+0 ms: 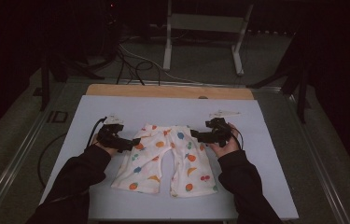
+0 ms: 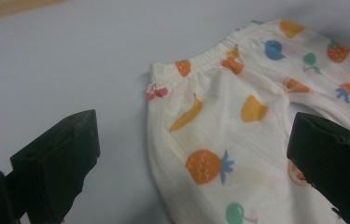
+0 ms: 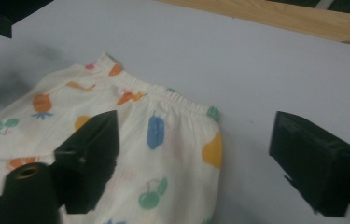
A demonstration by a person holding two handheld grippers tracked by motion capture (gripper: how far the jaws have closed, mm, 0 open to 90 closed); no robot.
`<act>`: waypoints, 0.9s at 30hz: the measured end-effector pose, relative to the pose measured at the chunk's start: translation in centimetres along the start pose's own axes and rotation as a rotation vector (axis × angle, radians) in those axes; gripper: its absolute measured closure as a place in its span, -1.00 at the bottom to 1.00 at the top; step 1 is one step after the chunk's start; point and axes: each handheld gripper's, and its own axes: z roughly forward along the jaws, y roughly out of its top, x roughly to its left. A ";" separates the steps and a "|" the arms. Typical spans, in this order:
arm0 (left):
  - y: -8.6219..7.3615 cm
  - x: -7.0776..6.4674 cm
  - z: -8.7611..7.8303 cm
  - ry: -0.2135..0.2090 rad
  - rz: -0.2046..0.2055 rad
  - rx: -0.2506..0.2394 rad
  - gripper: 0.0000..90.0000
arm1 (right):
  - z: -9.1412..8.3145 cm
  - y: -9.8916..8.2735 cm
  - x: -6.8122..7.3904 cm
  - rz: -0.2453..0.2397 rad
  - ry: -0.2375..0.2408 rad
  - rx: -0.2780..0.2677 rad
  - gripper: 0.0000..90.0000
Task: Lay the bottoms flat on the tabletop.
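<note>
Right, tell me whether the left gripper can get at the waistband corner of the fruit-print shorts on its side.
Probably yes. The left gripper stands open beside the shorts, and the waistband corner lies flat on the white mat just ahead of its fingers, with nothing in between.

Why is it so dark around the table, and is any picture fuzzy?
High view: the room is dim, the white mat brightest. Left gripper view: the shorts look sharp, the near jaws soft. Right gripper view: a grey shadow lies left of the shorts, and the near jaws are blurred.
</note>
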 end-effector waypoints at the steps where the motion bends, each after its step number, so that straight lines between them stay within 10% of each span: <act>1: 0.0 0.0 0.0 0.000 0.000 0.000 -0.92 | 0.3 0.1 -0.1 0.004 -0.001 -0.002 -0.61; 13: 2.5 1.0 4.2 0.009 -0.026 0.038 -0.76 | 4.2 1.4 -1.3 0.043 -0.036 0.087 0.04; 27: 2.1 2.0 8.5 0.041 -0.042 0.110 0.11 | 8.3 0.7 -1.4 0.024 -0.091 0.235 0.48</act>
